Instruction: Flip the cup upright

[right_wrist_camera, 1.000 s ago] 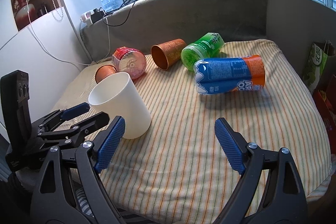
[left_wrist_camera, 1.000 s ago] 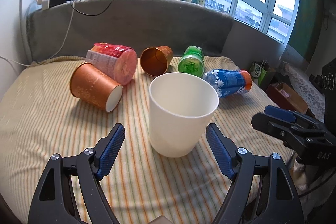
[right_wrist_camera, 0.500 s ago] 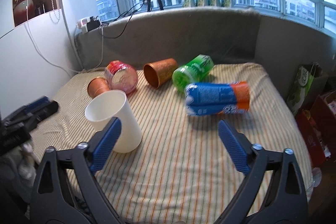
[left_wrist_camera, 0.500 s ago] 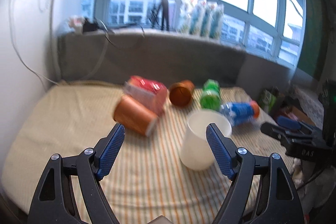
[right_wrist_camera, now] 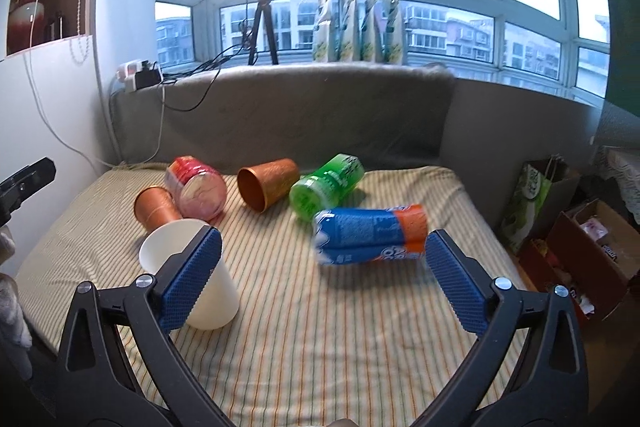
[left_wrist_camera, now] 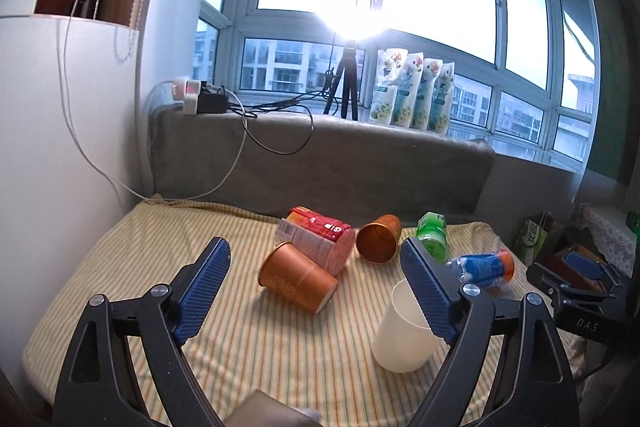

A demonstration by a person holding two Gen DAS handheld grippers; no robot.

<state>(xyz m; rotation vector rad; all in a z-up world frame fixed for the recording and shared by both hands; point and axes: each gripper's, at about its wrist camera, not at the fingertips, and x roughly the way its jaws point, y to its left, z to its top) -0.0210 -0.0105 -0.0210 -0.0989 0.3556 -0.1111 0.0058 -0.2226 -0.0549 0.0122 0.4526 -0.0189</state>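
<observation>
White plastic cup point(left_wrist_camera: 404, 335) stands upright, mouth up, at lower right of the left wrist view on the striped cloth point(left_wrist_camera: 160, 267), so the flip looks done. Left gripper point(left_wrist_camera: 316, 291) and right gripper point(right_wrist_camera: 320, 279) gape wide, empty; two copper cups apparently lie sideways.

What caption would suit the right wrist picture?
Open right gripper above a striped cloth: white cup upright, copper cup and bottles lying down.

White cup point(left_wrist_camera: 404, 335); two orange-copper cups point(right_wrist_camera: 267, 184); green bottle point(right_wrist_camera: 326, 183); blue-and-orange bottle point(right_wrist_camera: 370, 233) — all on a cream cloth point(right_wrist_camera: 320, 327) with fine stripes.
</observation>
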